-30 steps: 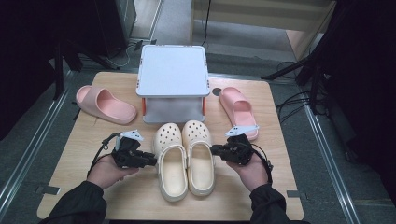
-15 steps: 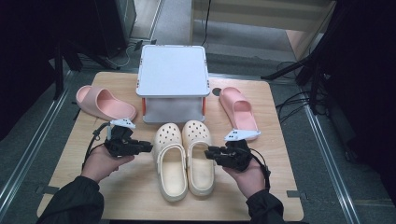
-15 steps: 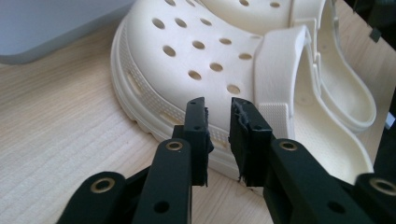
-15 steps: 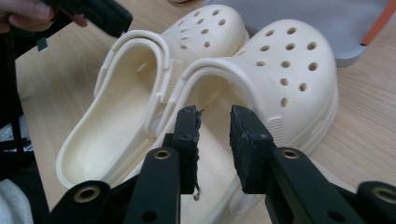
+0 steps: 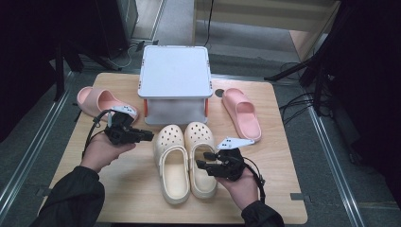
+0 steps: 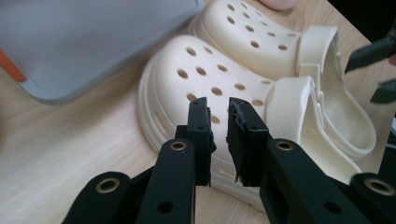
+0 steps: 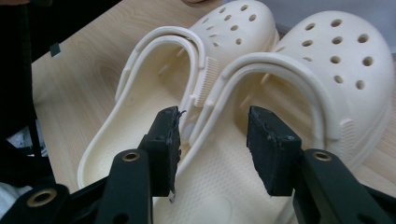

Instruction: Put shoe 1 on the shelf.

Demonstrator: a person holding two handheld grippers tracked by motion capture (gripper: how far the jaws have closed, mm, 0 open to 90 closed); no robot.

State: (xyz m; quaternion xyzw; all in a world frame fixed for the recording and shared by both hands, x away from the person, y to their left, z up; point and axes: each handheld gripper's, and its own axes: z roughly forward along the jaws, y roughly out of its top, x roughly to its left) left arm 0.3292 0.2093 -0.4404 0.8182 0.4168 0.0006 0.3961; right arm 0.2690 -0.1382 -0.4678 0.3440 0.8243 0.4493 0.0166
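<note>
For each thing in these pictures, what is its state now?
Left gripper: nearly shut, empty, beside the clogs.
Right gripper: open, empty, over the right clog.
Clogs: upright, side by side, touching.
Left slide: flat on table.
Right slide: flat on table.
Stand: upright, top bare.

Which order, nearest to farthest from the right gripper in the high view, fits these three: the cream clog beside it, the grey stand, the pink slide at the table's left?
1. Cream clog, right one of the pair, directly at the right gripper jaws.
2. Grey stand, at the table's far middle.
3. Pink slide, far left edge.
</note>
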